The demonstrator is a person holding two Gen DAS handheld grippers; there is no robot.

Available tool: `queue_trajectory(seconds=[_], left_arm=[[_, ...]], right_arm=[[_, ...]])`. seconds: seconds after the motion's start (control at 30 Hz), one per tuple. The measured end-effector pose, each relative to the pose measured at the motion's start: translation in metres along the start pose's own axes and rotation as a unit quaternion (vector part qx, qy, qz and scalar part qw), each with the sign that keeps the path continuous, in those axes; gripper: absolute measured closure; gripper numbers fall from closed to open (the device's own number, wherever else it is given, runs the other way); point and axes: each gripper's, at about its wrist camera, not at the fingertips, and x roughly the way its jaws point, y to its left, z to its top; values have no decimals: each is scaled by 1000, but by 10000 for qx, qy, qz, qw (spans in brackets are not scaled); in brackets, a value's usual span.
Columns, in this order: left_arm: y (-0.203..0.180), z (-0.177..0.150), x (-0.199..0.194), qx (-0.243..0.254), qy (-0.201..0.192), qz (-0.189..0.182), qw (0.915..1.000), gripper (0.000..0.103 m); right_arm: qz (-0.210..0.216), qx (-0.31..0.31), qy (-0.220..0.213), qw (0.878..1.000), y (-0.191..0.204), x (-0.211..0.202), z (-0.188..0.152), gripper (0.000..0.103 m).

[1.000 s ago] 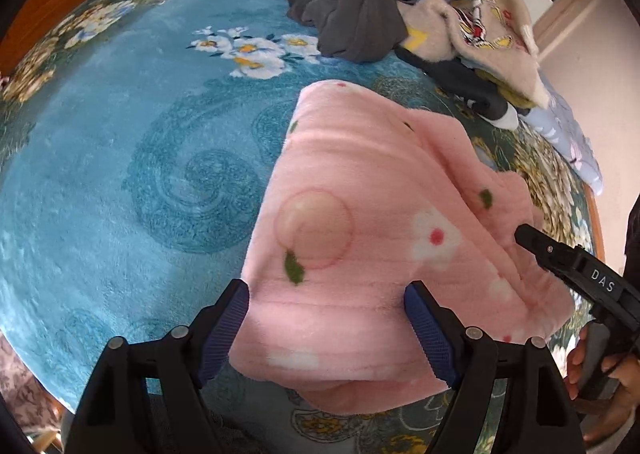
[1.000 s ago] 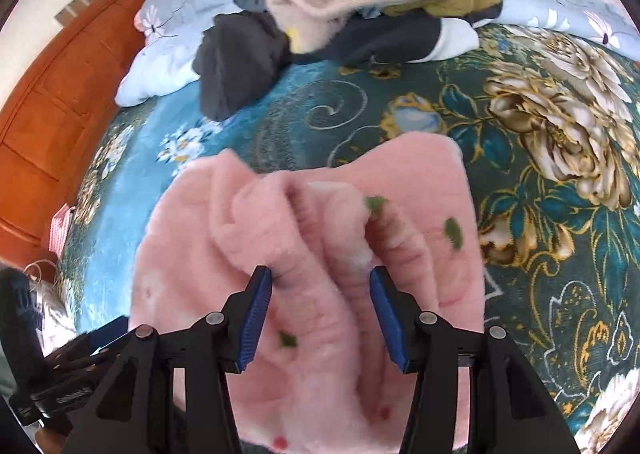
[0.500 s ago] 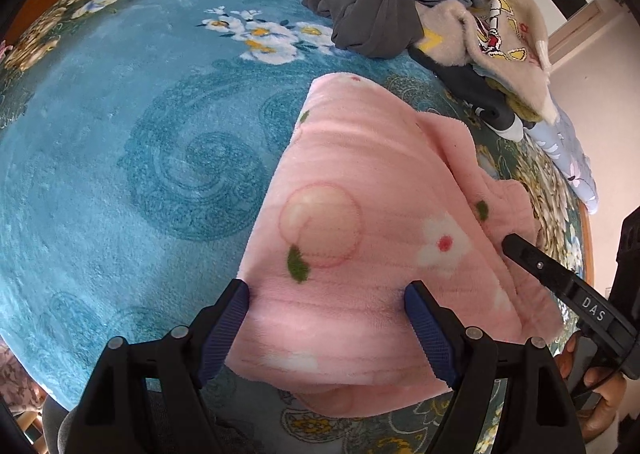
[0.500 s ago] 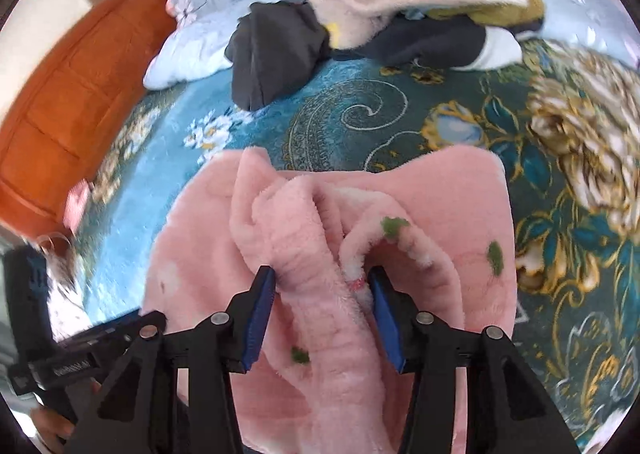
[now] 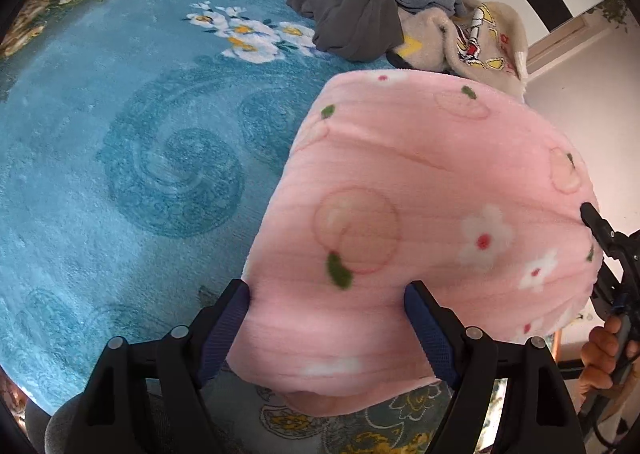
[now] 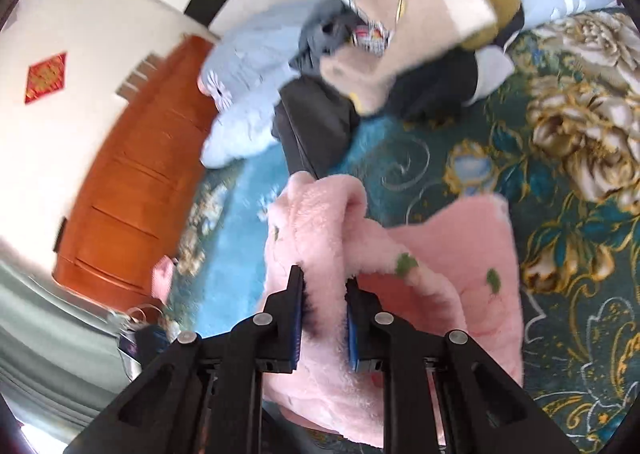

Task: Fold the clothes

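A pink fleece garment (image 5: 420,214) with peach and flower prints is lifted off the bed. In the left wrist view it hangs between and over the wide-apart fingers of my left gripper (image 5: 328,302), which is open. My right gripper (image 6: 324,294) is shut on a bunched fold of the same garment (image 6: 320,238) and holds it up; the rest (image 6: 460,262) drapes down to the bedspread. The right gripper also shows at the right edge of the left wrist view (image 5: 608,242).
A teal floral bedspread (image 5: 140,142) covers the bed. A pile of unfolded clothes (image 5: 360,14), grey, beige and black, lies at the far side (image 6: 400,54). Pale pillows (image 6: 248,94) and an orange wooden headboard (image 6: 132,194) stand behind it.
The right gripper has closed on the bunched pink fold and lifted it, tilting upward. The garment has risen off the bed in front of the left gripper.
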Motion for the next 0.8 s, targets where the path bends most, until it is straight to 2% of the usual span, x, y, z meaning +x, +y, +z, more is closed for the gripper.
queue_trajectory(seconds=[0.07,0.1,0.23,0.37,0.5,0.53,0.63,0.7,0.8], left_arm=[[-2,0,3,31,98,-57,9999,20],[-2,1,5,42,143,-1,9999,20],[-3,1,9,28,262,150,9995,20],[1,1,4,-82,150,95,9998,20],[12,3,0,-359,52,-78,9993,20],[15,3,-2,-445,32,-149,9989,20],[15,2,-17,-610,-292,-93,9977,20],[0,1,-29,-379,-615,-63,9974,20],[-42,3,-33,472,-723,-134,9962,20]], right_arm=[[-225,108,-42,9997,-12,-6,5,85],[-487,132,57,9987,-22,-1,5,85],[-1172,825,734,9870,-79,37,-11,85],[-960,1086,577,9878,-87,39,-13,81],[-959,672,660,9909,-70,28,0,78],[-996,510,653,9916,-66,22,2,74],[-1282,81,417,9908,-55,-4,5,72],[-1501,-141,168,9884,-47,-20,6,72],[-1300,-456,229,9902,-32,-13,4,72]])
